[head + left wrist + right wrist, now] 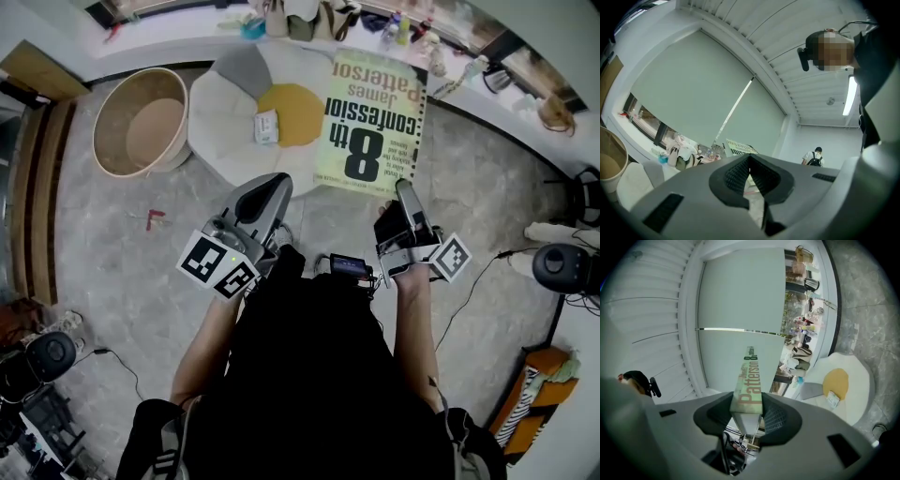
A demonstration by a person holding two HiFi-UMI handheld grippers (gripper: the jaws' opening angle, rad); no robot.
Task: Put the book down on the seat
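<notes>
- Right now my right tool [403,192] is clamped on the near edge of the book [370,117], one jaw against each cover.
- I hold the book up in the air with its front cover facing my head camera. In that view it overlaps the right side of the white seat [225,112].
- My left tool [267,192] has its jaws together with nothing between them, and it is clear of the book.
- A yellow cushion [291,112] and a small white packet [267,127] lie on the seat.
- A round basket [141,120] stands just left of the seat.
</notes>
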